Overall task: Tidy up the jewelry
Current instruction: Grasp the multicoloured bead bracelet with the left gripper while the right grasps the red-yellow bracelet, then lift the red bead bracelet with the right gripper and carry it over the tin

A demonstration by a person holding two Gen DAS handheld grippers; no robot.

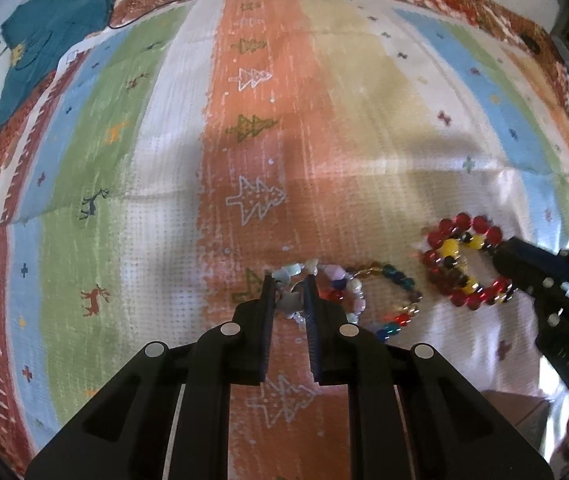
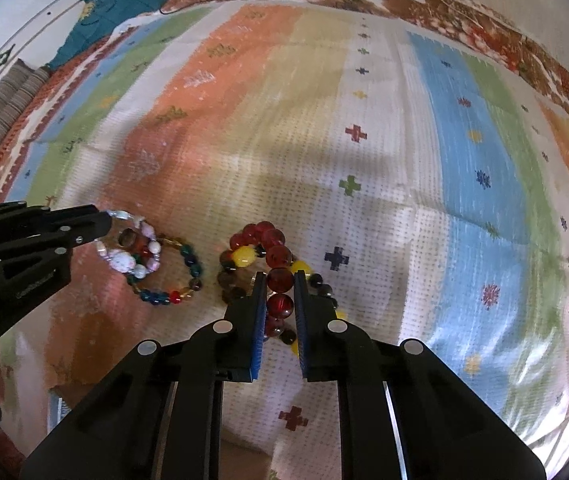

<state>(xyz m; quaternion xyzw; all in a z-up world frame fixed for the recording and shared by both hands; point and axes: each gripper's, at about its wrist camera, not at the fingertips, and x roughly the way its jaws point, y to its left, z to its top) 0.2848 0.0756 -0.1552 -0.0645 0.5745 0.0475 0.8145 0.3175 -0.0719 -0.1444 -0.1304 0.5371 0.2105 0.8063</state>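
Presently, the left hand-held gripper [image 1: 289, 280] is clamped on a pale bead bracelet [image 2: 134, 254] lying on the striped cloth [image 1: 212, 152]. At its 3 o'clock, the right hand-held gripper [image 2: 279, 278] is clamped on a red bead bracelet [image 2: 272, 248], beside a multicolour bracelet [image 2: 182, 276].

left gripper [image 1: 289, 280]: black, 4 silver screws | right gripper [image 2: 279, 278]: black, blue-edged fingers [image 2: 259, 320], 4 silver screws

A red bracelet [image 2: 274, 260] overlaps a yellow-and-black bracelet [image 2: 240, 258]. Beside them, apart, a pale bracelet [image 2: 132, 258] overlaps a multicoloured bracelet [image 2: 188, 276]. All lie flat on the striped cloth.
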